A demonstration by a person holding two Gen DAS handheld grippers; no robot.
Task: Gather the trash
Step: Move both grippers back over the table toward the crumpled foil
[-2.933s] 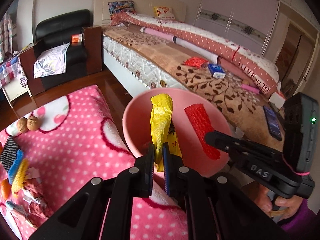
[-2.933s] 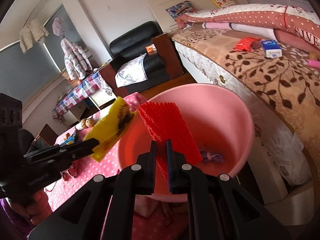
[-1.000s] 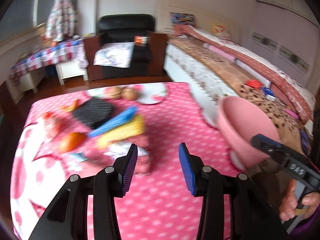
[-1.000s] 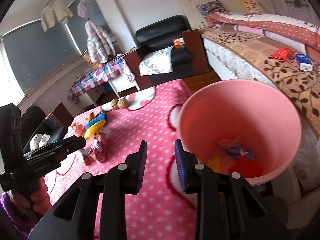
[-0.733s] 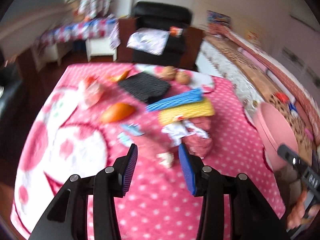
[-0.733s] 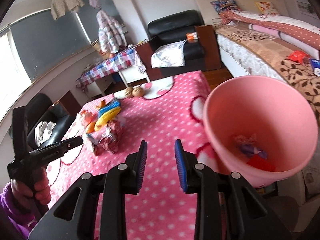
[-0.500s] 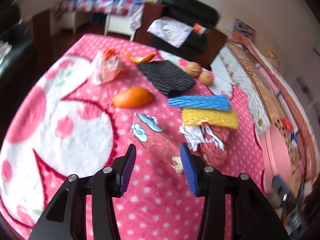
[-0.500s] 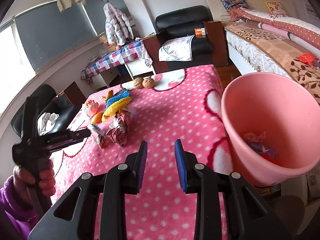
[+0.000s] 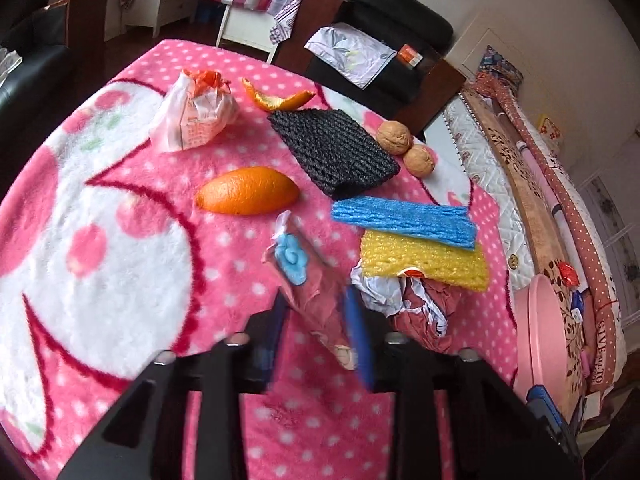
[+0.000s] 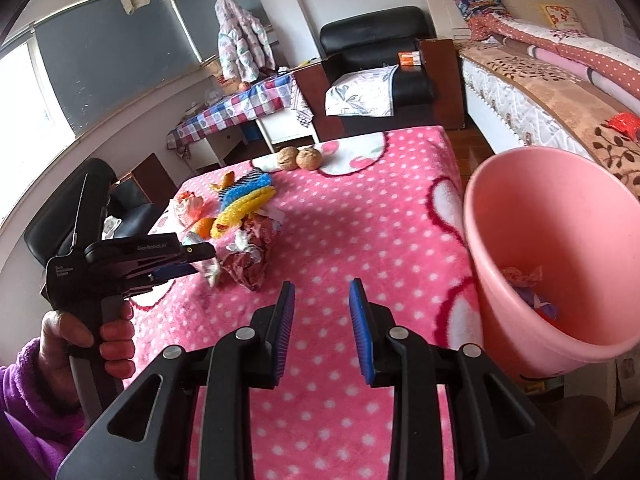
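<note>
My left gripper (image 9: 318, 334) is open, its jaws on either side of a crumpled pink wrapper with a blue flower (image 9: 310, 280) on the pink dotted blanket (image 9: 120, 240). Around it lie an orange peel piece (image 9: 248, 196), black foam net (image 9: 332, 152), blue foam net (image 9: 404, 220), yellow foam net (image 9: 424, 260), a crumpled red-white wrapper (image 9: 416, 312) and a white-orange bag (image 9: 192, 116). My right gripper (image 10: 322, 328) is open and empty over the blanket, left of the pink bin (image 10: 552, 216), which holds trash. The left gripper (image 10: 176, 264) also shows in the right wrist view.
Two walnuts (image 9: 404, 146) and a curled peel strip (image 9: 276, 98) lie at the blanket's far side. A bed (image 10: 560, 92) runs along the right, behind the bin. A black armchair (image 10: 376, 56) and a checked table (image 10: 236, 112) stand beyond.
Both grippers released the yellow bag and red net into the bin and opened. The left gripper swung left and down over the trash pile, now straddling the pink wrapper. The right gripper drew back from the bin.
</note>
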